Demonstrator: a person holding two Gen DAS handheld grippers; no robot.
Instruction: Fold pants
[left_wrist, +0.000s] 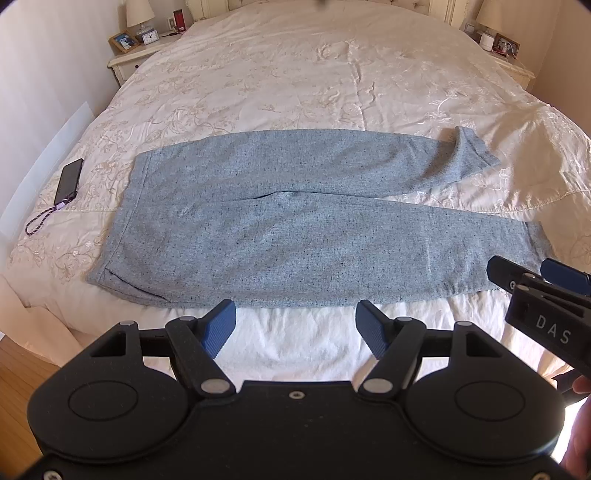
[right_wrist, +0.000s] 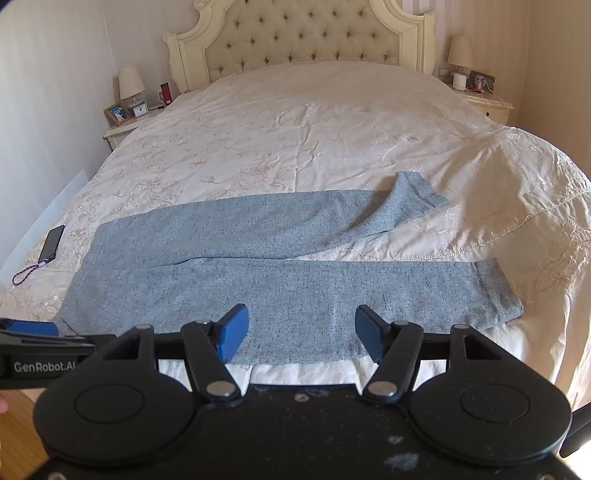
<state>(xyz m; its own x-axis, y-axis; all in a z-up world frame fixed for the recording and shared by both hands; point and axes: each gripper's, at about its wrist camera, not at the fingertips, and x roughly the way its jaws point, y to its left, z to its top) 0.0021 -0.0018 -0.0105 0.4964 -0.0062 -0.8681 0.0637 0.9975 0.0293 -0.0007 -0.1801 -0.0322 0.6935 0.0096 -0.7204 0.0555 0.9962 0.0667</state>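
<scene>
- Currently on the bed (right_wrist: 332, 122): one pair of grey marled pants (right_wrist: 258, 295), spread flat across the near edge, not yet folded as far as I can judge.
- Layout: waistband toward the bed's left edge, both legs running toward the right edge. The near leg lies straight and close to the near edge; the far leg angles away, its cuff (right_wrist: 417, 192) turned up and twisted.
- Left tool (left_wrist: 295, 325): fingers spread wide, holding nothing, hovering just short of the near hem of the pants, roughly mid-length.
- Right tool (right_wrist: 301, 334): fingers likewise wide apart and empty, poised over the near leg, close to the fabric; I cannot tell whether it touches.
- Handling, my judgement: soft knit, light, floppy, no stiffness to carry a shape. It should drape and drag, not slide; the satiny bedcover beneath may slip and bunch with it.
- Where I would take hold: pinch at edges, since the flat middle offers little to bite. Near waistband corner (left_wrist: 99, 275) for the left tool, near cuff (right_wrist: 498, 295) for the right, then carry the near leg over onto the far one.
- Caution: straighten the twisted far cuff first, or the fold will lie lumpy.
- Also present: a phone (left_wrist: 68, 181) with a wrist cord near the bed's left edge, well apart from the pants.
</scene>
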